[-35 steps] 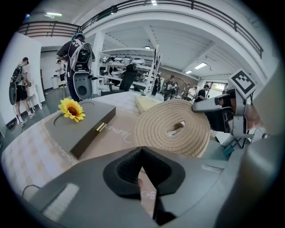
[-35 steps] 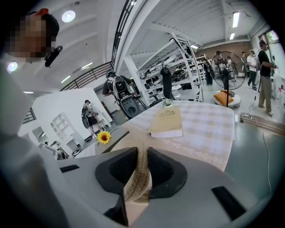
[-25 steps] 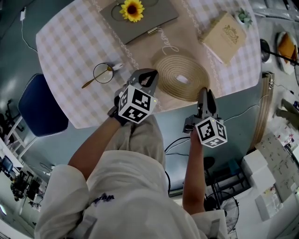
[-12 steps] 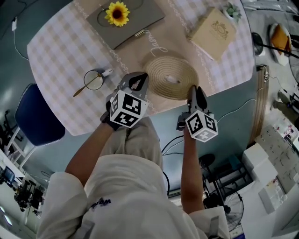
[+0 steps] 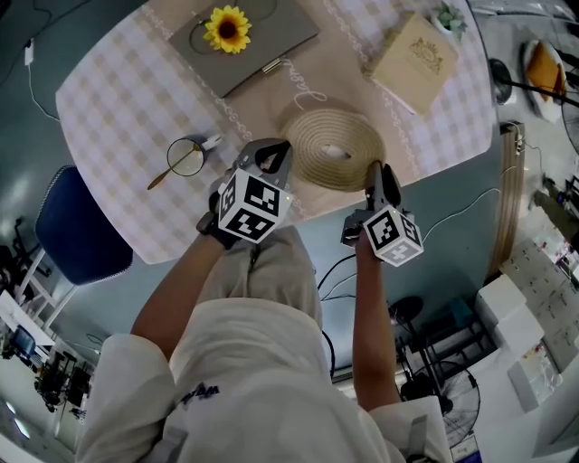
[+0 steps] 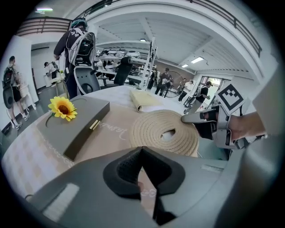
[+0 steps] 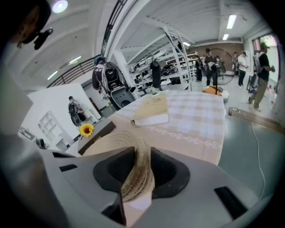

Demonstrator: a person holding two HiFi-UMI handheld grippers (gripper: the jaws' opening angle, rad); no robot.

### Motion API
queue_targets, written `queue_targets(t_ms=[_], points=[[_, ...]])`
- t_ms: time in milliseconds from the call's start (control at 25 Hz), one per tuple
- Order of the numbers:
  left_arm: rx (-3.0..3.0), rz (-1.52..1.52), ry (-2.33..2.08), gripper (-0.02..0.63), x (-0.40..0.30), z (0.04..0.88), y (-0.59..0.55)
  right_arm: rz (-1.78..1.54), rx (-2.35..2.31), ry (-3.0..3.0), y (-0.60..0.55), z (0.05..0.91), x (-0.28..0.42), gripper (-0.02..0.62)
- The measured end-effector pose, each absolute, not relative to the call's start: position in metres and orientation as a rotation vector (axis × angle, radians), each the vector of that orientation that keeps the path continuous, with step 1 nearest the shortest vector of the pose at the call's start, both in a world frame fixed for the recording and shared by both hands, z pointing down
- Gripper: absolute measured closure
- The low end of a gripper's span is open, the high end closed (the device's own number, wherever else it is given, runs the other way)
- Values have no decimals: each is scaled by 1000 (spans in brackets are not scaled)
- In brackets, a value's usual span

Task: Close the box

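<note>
I'm opening the right gripper (image 7: 141, 153) around the woven mat (image 5: 317, 136) rim at the table (image 5: 118, 99) near edge, left gripper (image 6: 142, 150) shut, should back out straight.

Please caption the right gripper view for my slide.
Right gripper, jaws just opening, straddles the woven mat; a beige book and grey box with sunflower lie beyond.

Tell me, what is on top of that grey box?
A sunflower lies on the lid of the grey box, near one end. The lid is down, so whatever is inside the box cannot be seen.
</note>
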State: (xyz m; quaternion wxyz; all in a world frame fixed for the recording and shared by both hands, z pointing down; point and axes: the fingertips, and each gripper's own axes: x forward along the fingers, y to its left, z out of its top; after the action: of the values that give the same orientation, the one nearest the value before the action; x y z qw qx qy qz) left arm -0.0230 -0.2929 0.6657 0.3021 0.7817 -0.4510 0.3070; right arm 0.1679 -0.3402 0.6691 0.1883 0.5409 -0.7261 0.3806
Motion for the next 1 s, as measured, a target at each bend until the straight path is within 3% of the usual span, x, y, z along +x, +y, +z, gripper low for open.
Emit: queue_targets(t_ms=[120,720,1000], points=[[2055,807,-1168,604,-23,666,-293,1175,1570,-2019,-340,673,175,433],[2053,808,-1118,604,-20,669,-294,1386,1578,-1988,-340,685,171,514],[2031,784,-1073,604,-21,674,-293,1531,1558,-1987,-340,695,171,523]])
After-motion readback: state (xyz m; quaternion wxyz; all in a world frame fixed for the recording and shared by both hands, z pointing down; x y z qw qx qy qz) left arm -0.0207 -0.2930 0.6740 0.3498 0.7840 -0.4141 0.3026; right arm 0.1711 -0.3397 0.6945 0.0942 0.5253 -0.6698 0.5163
